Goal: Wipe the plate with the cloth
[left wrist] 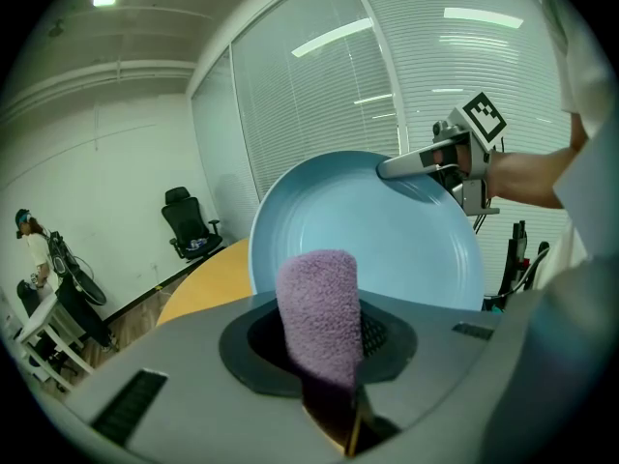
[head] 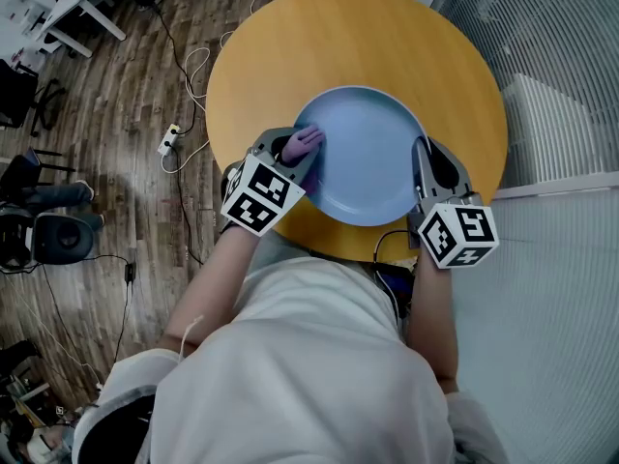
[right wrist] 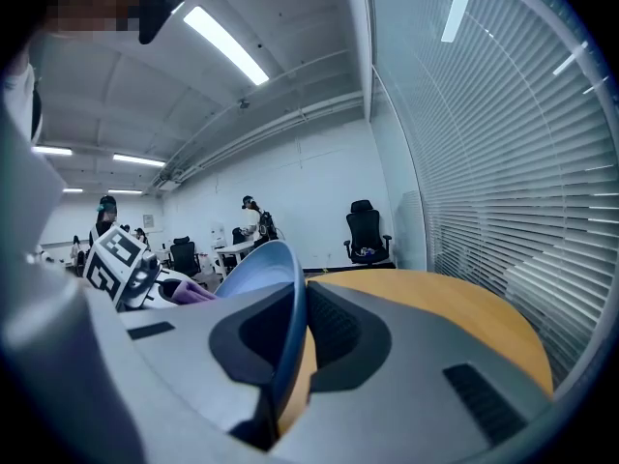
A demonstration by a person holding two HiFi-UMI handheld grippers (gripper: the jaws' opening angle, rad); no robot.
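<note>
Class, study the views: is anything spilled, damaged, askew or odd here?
Nothing is spilled or damaged. Only the blue plate is askew: the right hand-held gripper clamps its rim and holds it tilted over the table, while the left hand-held gripper holds the purple cloth.

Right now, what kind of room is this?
Likely an office or lab: a swivel chair by the wall, tall blinds and strip ceiling lights.
</note>
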